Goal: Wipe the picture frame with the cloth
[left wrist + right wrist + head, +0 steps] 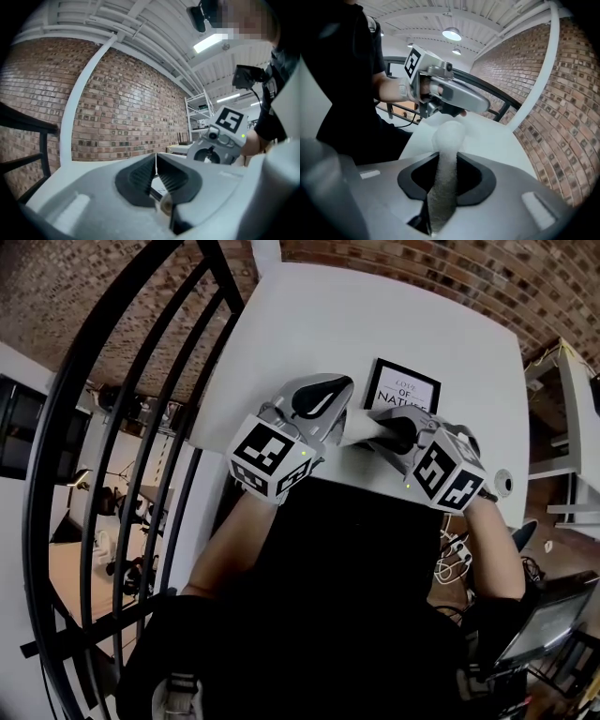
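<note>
Sitting at upper centre of the head view, the black rectangular picture frame (403, 388) rests on the white table (375, 315). Just below it, the right gripper (446, 161) pinches a pale grey textured cloth (443, 187). The left gripper (155, 161), lower left of the frame, has its fingertips pressed together.

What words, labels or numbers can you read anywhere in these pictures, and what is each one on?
"OF": middle line of the print in the picture frame.
"NATU": the line below it; the rest is hidden behind the right gripper.
The small top line of that print is too small to read.
The cubes on the right gripper and the left gripper carry black-and-white square patterns, no words.
</note>
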Motion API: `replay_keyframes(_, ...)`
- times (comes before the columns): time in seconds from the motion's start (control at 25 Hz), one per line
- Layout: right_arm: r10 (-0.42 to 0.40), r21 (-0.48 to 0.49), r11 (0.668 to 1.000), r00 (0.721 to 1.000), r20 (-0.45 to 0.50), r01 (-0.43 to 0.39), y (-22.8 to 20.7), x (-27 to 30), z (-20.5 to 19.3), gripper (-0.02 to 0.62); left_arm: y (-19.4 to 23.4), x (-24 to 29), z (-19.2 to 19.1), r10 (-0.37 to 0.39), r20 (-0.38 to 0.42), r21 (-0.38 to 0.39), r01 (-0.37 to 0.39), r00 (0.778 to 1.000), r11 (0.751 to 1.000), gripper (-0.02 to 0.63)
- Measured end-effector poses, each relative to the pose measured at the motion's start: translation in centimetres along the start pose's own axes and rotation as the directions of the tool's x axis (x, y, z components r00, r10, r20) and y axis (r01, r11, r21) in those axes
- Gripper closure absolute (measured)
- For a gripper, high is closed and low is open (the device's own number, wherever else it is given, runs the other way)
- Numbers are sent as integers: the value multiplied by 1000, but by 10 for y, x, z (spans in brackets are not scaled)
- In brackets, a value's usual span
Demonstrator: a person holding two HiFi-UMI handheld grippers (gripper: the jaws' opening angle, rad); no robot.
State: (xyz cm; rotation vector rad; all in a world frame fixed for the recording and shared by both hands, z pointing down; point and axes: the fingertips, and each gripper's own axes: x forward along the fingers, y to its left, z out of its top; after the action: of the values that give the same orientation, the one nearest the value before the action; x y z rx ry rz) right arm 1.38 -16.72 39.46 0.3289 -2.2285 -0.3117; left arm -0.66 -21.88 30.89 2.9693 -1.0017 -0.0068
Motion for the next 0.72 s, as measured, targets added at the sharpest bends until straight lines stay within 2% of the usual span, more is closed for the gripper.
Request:
replay_keyframes(0.16, -4, 21, 1000, 999, 39, 3, 0, -15, 3, 502, -2, 3, 2, -4, 1, 4, 4, 1000, 1000, 600)
replay_keyframes(0.32, -138, 71, 988, 990, 33, 136, -53, -39, -19, 502, -7, 8, 1, -12, -5, 3, 12, 1000, 1000, 603)
replay_keyframes(0.52, -312, 41, 948, 947, -71, 316, -128, -58, -58, 502, -24, 26, 4, -44, -12, 20, 44, 999, 999, 603)
replay_keyframes(0.72, -405, -66, 914, 894, -193, 400, -159, -44, -99, 500, -39, 36, 2, -80, -20, 14, 80, 997, 997, 603)
